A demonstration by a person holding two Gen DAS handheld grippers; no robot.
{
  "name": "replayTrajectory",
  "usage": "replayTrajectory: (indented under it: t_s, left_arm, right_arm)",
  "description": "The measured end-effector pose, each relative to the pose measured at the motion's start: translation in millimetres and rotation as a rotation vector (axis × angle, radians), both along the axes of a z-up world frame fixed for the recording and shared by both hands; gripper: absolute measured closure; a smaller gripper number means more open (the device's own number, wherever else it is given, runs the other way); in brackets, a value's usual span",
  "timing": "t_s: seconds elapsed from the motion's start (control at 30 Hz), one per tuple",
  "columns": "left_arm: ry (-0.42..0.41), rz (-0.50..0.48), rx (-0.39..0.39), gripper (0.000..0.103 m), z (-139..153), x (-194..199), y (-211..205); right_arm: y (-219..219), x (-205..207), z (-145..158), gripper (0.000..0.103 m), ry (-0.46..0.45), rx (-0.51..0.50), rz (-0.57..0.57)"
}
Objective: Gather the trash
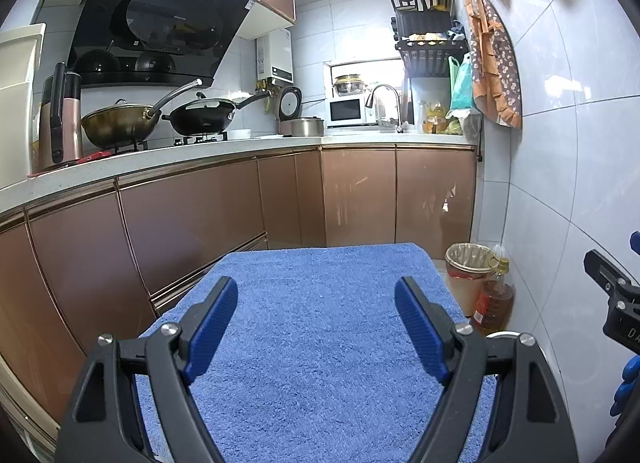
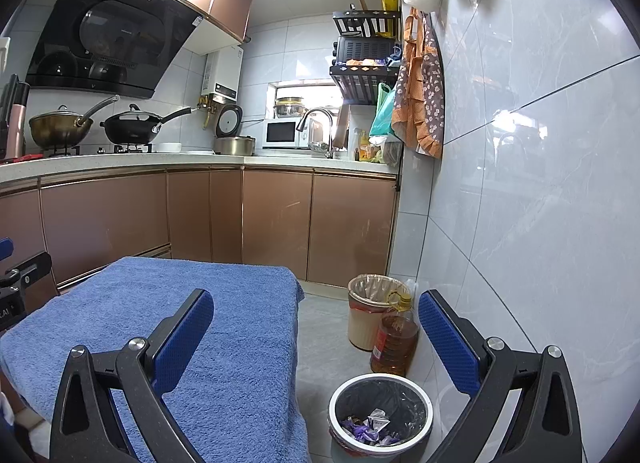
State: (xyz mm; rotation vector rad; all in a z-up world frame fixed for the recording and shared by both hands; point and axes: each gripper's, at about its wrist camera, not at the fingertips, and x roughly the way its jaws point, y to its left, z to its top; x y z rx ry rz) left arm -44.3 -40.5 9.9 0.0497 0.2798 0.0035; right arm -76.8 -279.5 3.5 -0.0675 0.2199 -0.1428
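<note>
Two bins on the floor, both hand-held grippers spread wide and empty.
Nearest, white-rimmed bin [image 2: 380, 415] holds crumpled wrappers [image 2: 370, 425]; beyond stand oil bottle [image 2: 394, 337], label unreadable, and lined bin [image 2: 370, 309] beside the blue-towelled bench [image 2: 240, 323].

Counts, both views: two grippers showing, left gripper [image 1: 316, 323] and right gripper [image 2: 316, 337], both sitting wide apart. One blue towel [image 2: 168, 323]. Two bins: white-rimmed bin [image 2: 380, 419] holding wrappers [image 2: 372, 429], too crumpled to count; beige bin [image 2: 370, 313]. One oil bottle [image 2: 394, 339]. Two woks [image 1: 198, 115] sitting on the stove. One microwave [image 1: 348, 111].
</note>
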Motion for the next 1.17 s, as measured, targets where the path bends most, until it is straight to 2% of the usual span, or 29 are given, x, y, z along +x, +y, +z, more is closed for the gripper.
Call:
replayTrajectory:
  t_s: [1.17]
  left_arm:
    - [0.008, 0.005, -0.001, 0.023, 1.5, -1.1, 0.2]
  right_arm:
    - [-4.5, 5.9, -4.0, 0.000, 0.015, -0.002, 0.026]
